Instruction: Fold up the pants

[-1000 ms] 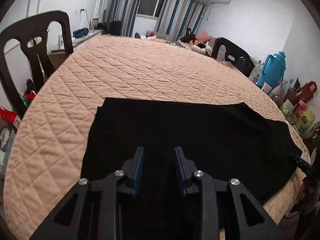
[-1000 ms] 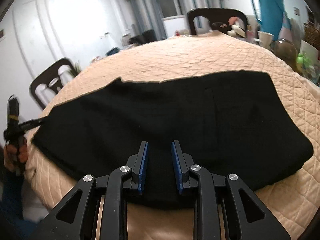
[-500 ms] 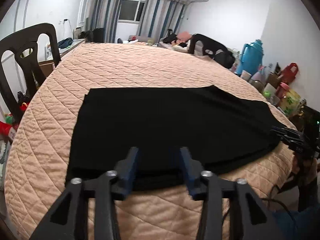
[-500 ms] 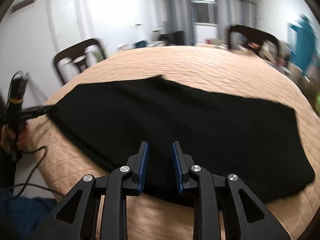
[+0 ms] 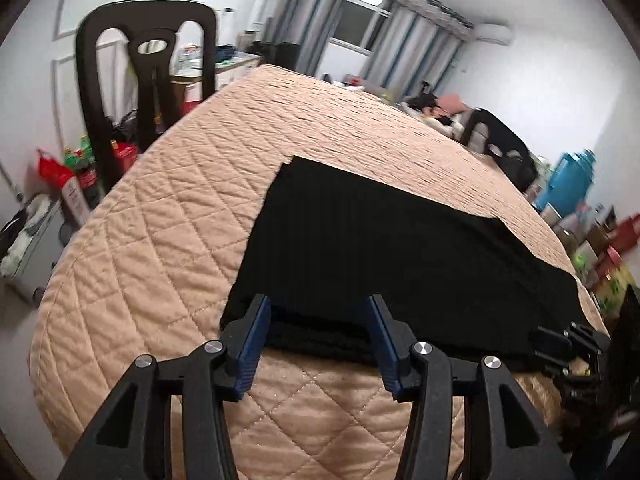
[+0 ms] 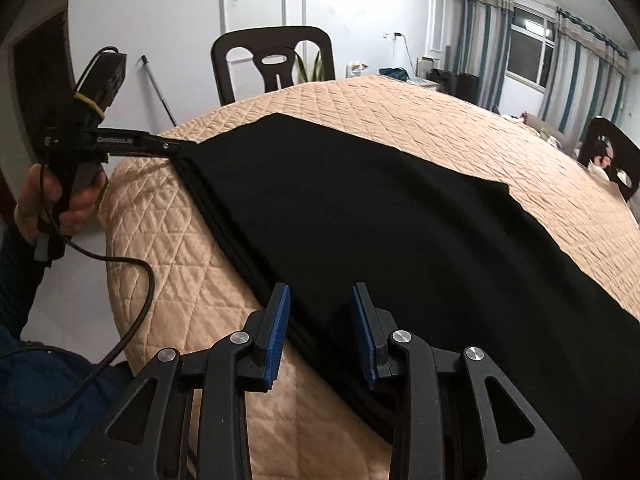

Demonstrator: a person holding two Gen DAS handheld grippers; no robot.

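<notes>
Black pants lie flat, folded lengthwise, on the round table's quilted tan cover; they also fill the right wrist view. My left gripper is open, its blue-padded jaws astride the near left end of the pants at the table edge. In the right wrist view the left gripper meets the pants' far corner. My right gripper is open, its jaws astride the near layered edge of the pants. It shows at the right end in the left wrist view.
Dark chairs stand around the table. Bottles and bags sit on the floor at left. A blue thermos and clutter stand at right. A cable hangs from the left gripper.
Both grippers have drawn back to the near table edge and swung outward to opposite ends of the pants. Both have opened wider. The pants lie as before.
</notes>
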